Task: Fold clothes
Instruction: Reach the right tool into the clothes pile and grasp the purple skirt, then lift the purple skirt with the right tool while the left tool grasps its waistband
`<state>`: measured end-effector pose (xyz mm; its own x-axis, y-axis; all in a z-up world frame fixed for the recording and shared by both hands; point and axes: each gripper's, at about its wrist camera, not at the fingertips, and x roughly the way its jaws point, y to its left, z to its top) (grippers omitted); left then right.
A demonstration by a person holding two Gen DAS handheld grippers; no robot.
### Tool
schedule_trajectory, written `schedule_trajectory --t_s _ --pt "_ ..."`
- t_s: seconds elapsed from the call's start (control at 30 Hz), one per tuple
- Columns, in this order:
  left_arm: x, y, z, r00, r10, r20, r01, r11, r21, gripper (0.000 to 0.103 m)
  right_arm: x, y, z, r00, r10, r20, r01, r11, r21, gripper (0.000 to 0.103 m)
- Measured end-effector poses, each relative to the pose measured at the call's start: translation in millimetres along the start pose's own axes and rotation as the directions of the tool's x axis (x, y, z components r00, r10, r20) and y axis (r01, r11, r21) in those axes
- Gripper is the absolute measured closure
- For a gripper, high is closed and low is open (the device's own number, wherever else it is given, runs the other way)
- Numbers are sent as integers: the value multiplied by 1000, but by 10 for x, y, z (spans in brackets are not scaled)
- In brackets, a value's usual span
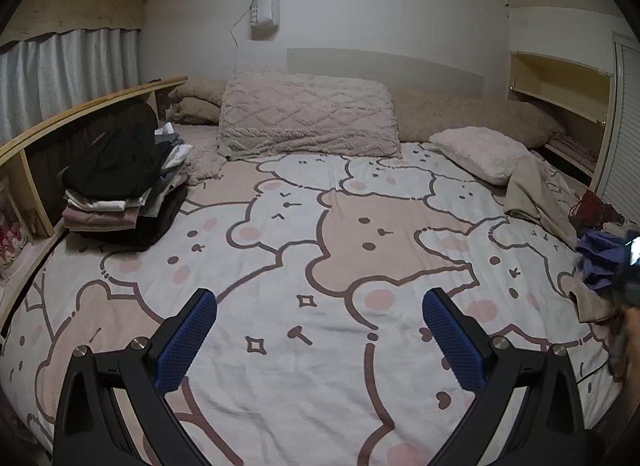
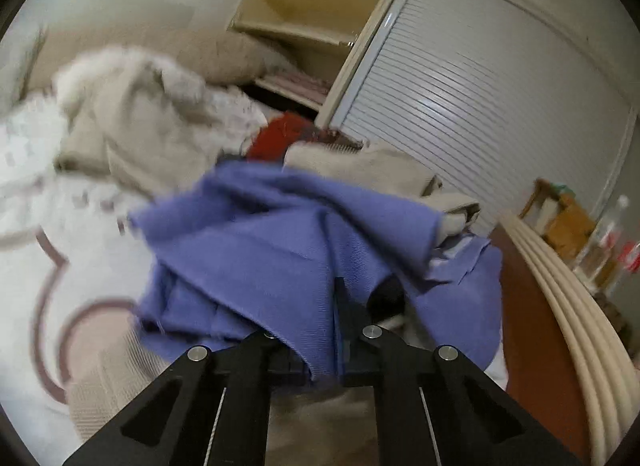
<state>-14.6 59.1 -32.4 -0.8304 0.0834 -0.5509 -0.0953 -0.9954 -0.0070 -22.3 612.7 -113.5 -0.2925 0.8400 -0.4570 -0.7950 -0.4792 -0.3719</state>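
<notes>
Folded stack (image 1: 120,193) sits far left on the bed (image 1: 320,266), out of the working area. Left gripper (image 1: 320,340) hovers mid-bed, fingers wide apart, holding nothing. Right gripper (image 2: 338,330) pinched tight on purple garment (image 2: 280,234) by the unfolded pile (image 2: 132,121), likely pulling it clear for folding

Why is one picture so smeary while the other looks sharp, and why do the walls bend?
Right wrist view: motion blur smears the beige clothes and bottles; the purple garment in the right hand-held gripper is crisper. Left wrist view: sharp, evenly and dimly lit, the left hand-held gripper open over the bedsheet. Both: fisheye lenses curve straight edges and darken corners.
</notes>
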Motion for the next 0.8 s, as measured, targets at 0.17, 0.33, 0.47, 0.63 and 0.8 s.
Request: schedule_trajectory --t_s 0.17,0.33,0.47,0.63,0.8 --pt "-67 108 -2 999 -38 15 39 998 -44 0 -711 -643 735 980 142 143 -155 984 90 96" --pt "-229 199 19 995 -77 60 82 994 -69 0 -2166 -841 1457 873 263 411 -255 964 -77 96" --pt "-473 371 91 988 -93 122 105 990 -94 0 -3534 -915 1860 686 419 595 -349 907 -237 97" --pt "-839 624 211 973 -93 209 117 987 -109 0 -4760 -723 1930 484 558 674 -437 821 -366 97" --pt "-1311 897 294 944 -71 323 94 994 -54 0 -5071 -78 1616 417 802 428 -583 597 -551 98"
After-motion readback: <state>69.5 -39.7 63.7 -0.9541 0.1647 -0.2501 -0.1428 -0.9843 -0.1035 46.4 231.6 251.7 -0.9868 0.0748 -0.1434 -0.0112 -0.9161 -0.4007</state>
